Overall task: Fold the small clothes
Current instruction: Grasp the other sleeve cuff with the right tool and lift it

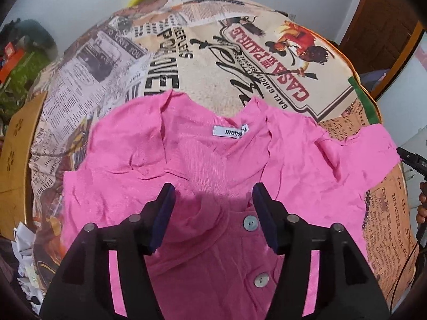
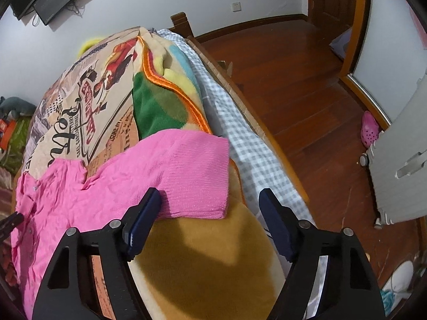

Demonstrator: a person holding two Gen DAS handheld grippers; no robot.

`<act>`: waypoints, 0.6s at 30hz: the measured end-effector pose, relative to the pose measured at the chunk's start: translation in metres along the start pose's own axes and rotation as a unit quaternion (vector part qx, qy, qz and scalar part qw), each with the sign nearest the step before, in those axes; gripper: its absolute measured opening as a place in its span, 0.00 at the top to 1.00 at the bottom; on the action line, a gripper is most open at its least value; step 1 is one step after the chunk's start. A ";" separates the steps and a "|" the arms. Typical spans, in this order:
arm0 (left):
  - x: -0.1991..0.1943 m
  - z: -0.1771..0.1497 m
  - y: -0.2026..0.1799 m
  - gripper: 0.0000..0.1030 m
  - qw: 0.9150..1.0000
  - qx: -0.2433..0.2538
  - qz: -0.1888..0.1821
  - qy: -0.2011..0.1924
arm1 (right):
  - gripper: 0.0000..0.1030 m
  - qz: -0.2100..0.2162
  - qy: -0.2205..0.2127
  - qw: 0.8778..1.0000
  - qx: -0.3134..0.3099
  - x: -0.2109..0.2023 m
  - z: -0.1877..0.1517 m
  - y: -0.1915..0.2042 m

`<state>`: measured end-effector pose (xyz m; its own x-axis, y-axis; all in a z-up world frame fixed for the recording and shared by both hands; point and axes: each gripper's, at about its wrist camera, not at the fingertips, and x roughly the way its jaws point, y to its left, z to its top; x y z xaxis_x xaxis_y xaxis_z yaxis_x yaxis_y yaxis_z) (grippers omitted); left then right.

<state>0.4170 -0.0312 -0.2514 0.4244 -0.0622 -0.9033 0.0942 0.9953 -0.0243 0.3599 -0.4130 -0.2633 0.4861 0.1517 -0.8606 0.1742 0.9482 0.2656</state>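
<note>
A pink buttoned cardigan (image 1: 213,146) lies spread face up on a bed, its white neck label (image 1: 230,131) showing. My left gripper (image 1: 213,190) hovers open just over the neckline and the top button (image 1: 249,222), with its pads apart and not pressing the cloth. In the right wrist view the same cardigan (image 2: 80,186) stretches a ribbed sleeve cuff (image 2: 197,170) toward the bed's edge. My right gripper (image 2: 210,196) stands open around the cuff's lower end. Its left finger (image 2: 149,208) is at the cuff's edge and the right finger is well clear.
A blanket printed with newspaper and poster pictures (image 1: 240,61) covers the bed, with a checked sheet (image 2: 240,122) at its side. Beyond the bed edge lie a wooden floor (image 2: 293,93), a pink clog (image 2: 369,128), a grey panel (image 2: 400,160) and a white shoe (image 2: 400,277).
</note>
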 end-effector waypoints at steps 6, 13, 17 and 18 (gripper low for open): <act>-0.012 -0.005 0.001 0.42 1.000 0.003 0.000 -0.009 | 0.48 0.020 0.008 1.000 0.013 0.008 -0.001 0.002; -0.021 -0.011 0.002 0.42 1.000 0.011 0.013 -0.020 | 0.73 -0.018 -0.022 0.999 -0.031 0.003 -0.003 0.021; -0.028 -0.013 0.007 0.42 0.999 0.009 0.024 -0.028 | 0.94 -0.034 -0.041 0.997 -0.060 -0.006 -0.001 0.032; -0.030 -0.013 0.009 0.42 0.999 0.008 0.026 -0.030 | 0.94 -0.041 -0.046 0.996 -0.070 -0.008 -0.001 0.036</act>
<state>0.3939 -0.0199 -0.2303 0.4823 -0.0162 -0.8759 0.0848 0.9960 0.0282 0.3610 -0.3798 -0.2473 0.5521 0.0521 -0.8322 0.0979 0.9871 0.1267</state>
